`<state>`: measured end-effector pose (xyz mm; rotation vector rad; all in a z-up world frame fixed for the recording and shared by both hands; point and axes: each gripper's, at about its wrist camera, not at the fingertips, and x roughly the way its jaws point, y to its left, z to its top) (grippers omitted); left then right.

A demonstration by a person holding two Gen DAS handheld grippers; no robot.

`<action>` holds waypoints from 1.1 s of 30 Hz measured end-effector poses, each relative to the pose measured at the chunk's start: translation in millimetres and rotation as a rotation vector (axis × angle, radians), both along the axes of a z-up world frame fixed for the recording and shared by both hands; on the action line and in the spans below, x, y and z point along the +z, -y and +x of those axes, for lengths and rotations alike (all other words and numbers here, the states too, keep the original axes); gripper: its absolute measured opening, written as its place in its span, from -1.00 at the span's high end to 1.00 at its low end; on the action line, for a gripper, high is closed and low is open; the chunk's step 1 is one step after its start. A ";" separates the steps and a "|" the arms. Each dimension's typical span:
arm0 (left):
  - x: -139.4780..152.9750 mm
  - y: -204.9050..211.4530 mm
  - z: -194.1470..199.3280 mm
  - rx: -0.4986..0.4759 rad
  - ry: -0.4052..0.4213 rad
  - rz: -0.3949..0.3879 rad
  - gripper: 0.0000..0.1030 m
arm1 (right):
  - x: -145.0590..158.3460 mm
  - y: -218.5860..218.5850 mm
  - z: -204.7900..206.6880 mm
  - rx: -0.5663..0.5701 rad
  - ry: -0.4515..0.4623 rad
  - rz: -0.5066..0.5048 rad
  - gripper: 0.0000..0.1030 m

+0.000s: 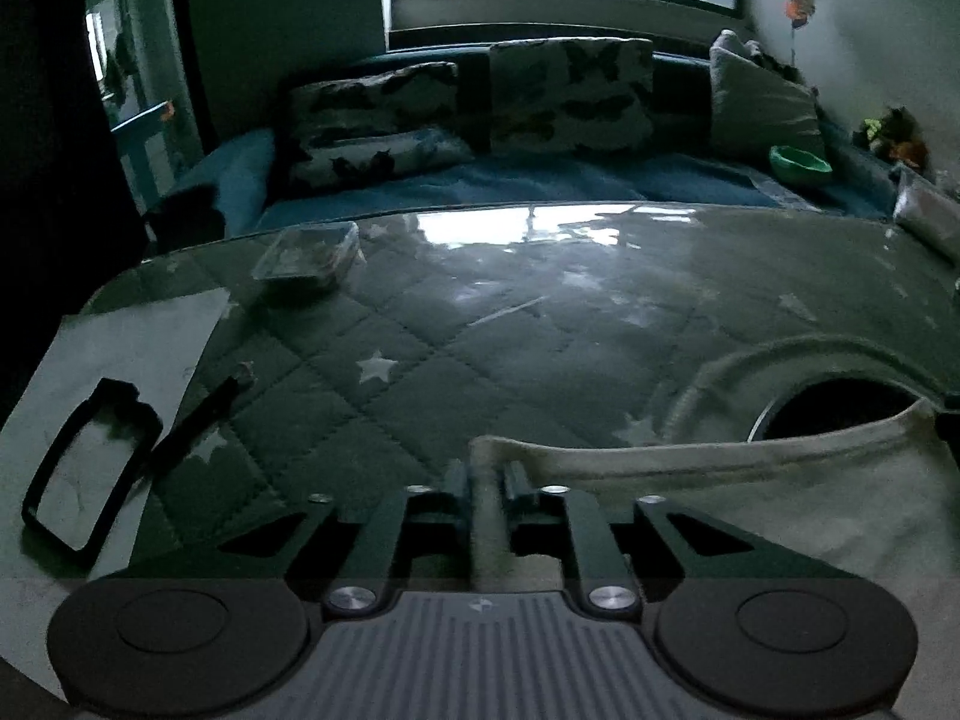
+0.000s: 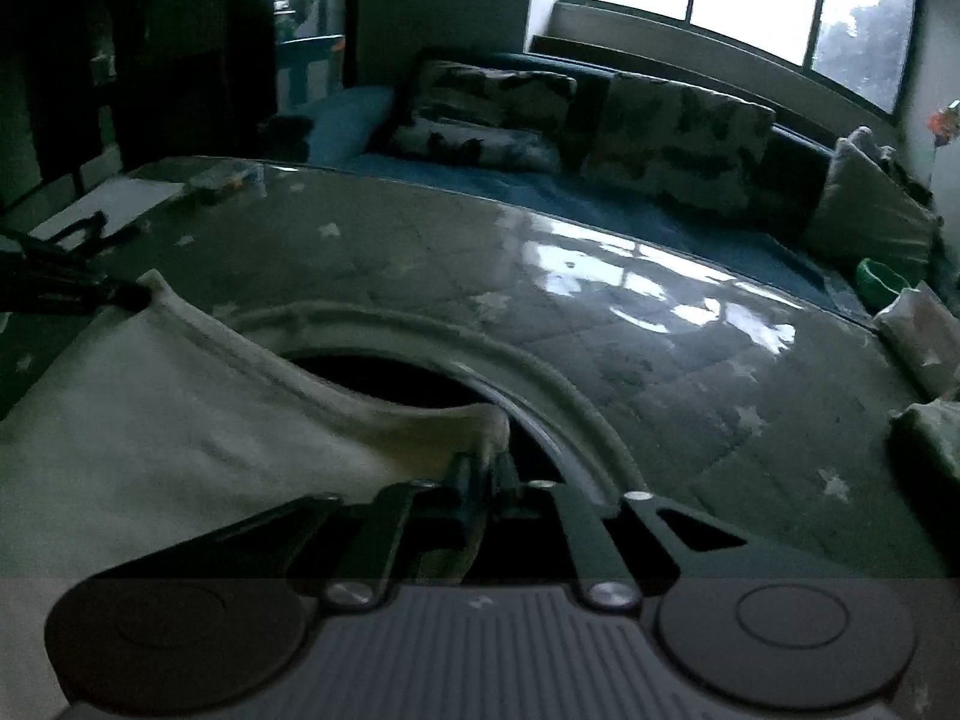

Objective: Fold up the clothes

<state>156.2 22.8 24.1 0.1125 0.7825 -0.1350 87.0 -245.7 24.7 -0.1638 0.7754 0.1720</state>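
Note:
A pale cream garment is held stretched above a glass-topped table with a star-quilted cloth under the glass. My left gripper is shut on the garment's left top corner. My right gripper is shut on the garment's right top corner. The left gripper's fingers show at the left edge of the right wrist view, holding the other corner. The garment's hem sags between the two grippers.
A round opening with a raised rim sits in the table behind the garment. A clear plastic box, white paper and a black frame lie at the table's left. A blue sofa with cushions stands behind.

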 end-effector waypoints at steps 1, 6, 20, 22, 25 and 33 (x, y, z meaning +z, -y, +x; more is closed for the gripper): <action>2.1 -2.5 -1.7 0.003 0.008 0.000 0.52 | -0.4 -1.2 1.1 -0.001 0.005 -0.005 0.73; 19.2 -23.9 -21.8 0.015 0.040 -0.022 0.43 | 12.4 -13.1 -19.1 0.078 0.007 0.028 0.66; 49.1 -147.9 -158.7 0.255 0.089 -0.069 0.10 | 13.9 -126.3 -137.3 0.524 -0.099 0.117 0.33; 48.2 -166.3 -179.0 0.317 0.078 -0.085 0.09 | 10.6 -140.9 -148.0 0.576 -0.113 0.102 0.33; 43.7 -192.2 -208.8 0.412 0.062 -0.109 0.09 | 6.5 -157.5 -166.0 0.653 -0.118 0.040 0.33; 30.0 -227.5 -254.9 0.548 0.000 -0.263 0.09 | 25.7 -186.8 -182.1 0.729 -0.011 0.054 0.33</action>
